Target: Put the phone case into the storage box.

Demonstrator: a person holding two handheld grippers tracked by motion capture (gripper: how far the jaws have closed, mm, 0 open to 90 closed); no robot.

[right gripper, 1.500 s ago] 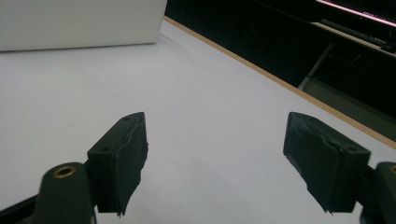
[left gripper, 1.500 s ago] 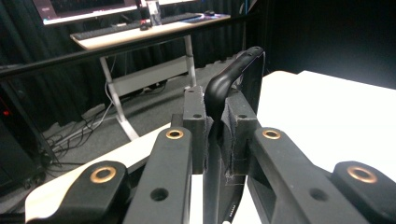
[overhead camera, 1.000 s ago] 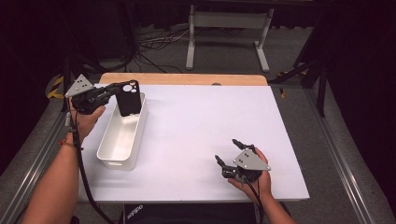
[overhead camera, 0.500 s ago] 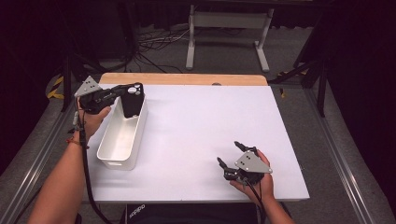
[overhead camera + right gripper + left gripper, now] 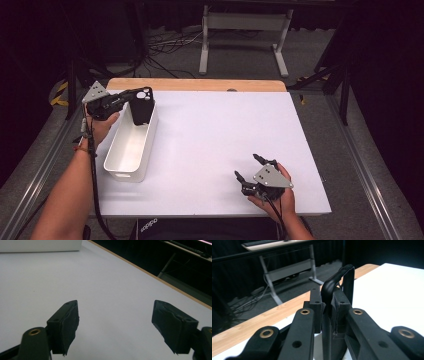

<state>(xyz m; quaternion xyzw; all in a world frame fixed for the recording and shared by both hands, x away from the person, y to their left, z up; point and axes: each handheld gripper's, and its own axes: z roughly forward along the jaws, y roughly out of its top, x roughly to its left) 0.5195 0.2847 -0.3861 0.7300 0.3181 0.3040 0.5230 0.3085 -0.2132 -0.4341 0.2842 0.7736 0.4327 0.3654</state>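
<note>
A black phone case [image 5: 141, 105] hangs upright over the far end of a white bin [image 5: 125, 175], its lower edge inside the rim. My left gripper [image 5: 131, 97] is shut on the case's edge, coming in from the left. In the left gripper view the pads clamp the thin black case [image 5: 338, 281] at the left gripper's [image 5: 328, 312] tips. Near the table's front right my right gripper [image 5: 246, 166] rests in a hand, open with nothing between its jaws. In its own view the right gripper [image 5: 115, 320] faces bare white tabletop.
The white table [image 5: 220, 130] has a wooden strip [image 5: 200, 84] along its far edge. A grey metal stand [image 5: 240, 30] and cables lie on the floor beyond. The bin's side [image 5: 40, 246] shows far off in the right gripper view.
My left gripper has carried the phone case slightly right and lower, over the bin's far end. The right gripper has stayed in place.
</note>
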